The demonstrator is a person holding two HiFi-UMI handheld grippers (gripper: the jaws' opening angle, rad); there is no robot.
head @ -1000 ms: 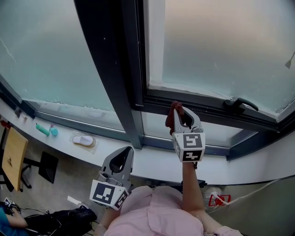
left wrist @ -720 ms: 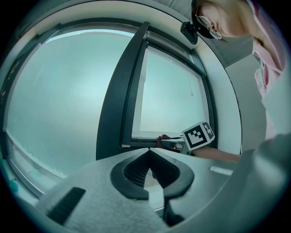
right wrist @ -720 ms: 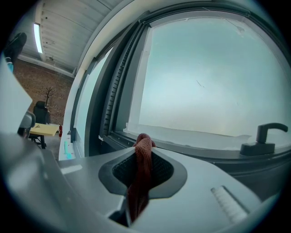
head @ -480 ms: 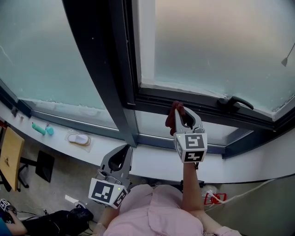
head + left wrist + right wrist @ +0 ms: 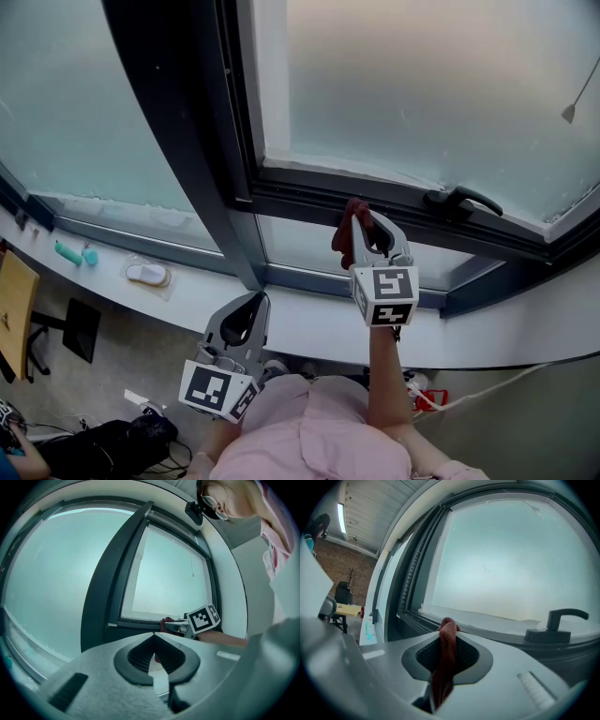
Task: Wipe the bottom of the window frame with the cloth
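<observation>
Shifted since a second ago: right gripper (image 5: 364, 217) and its cloth (image 5: 348, 234) now sit further right along the bottom edge of the window frame (image 5: 300, 200), farther from the lower left corner at the dark upright (image 5: 178, 112) and nearer the handle (image 5: 458, 199). The left gripper (image 5: 246, 317) is unchanged, low and well apart from the frame, in front of the white ledge (image 5: 309, 323). Right gripper: jaws clamped on the dark red cloth, which runs as a narrow twisted rope up between them and shows only a small bunched tip past the jaw ends. That tip appears to rest on the frame's bottom edge, below the frosted pane (image 5: 422, 84). Left gripper: jaws closed together, nothing held. Hazards, as judged: (1) the handle stands on the same bottom edge directly to the right, so a further rightward stroke could drive the jaw ends or cloth into it and snag; (2) so little cloth projects that the hard jaw tips may scrape the frame if pressed closer; (3) the roped cloth gives a thin contact line, likely leaving unwiped strips across the edge's width; (4) drag against the frame could pull the cloth down through the jaws, since its loose length hangs below them. The stretch from the handle to the lower right corner looks not yet reached.
</observation>
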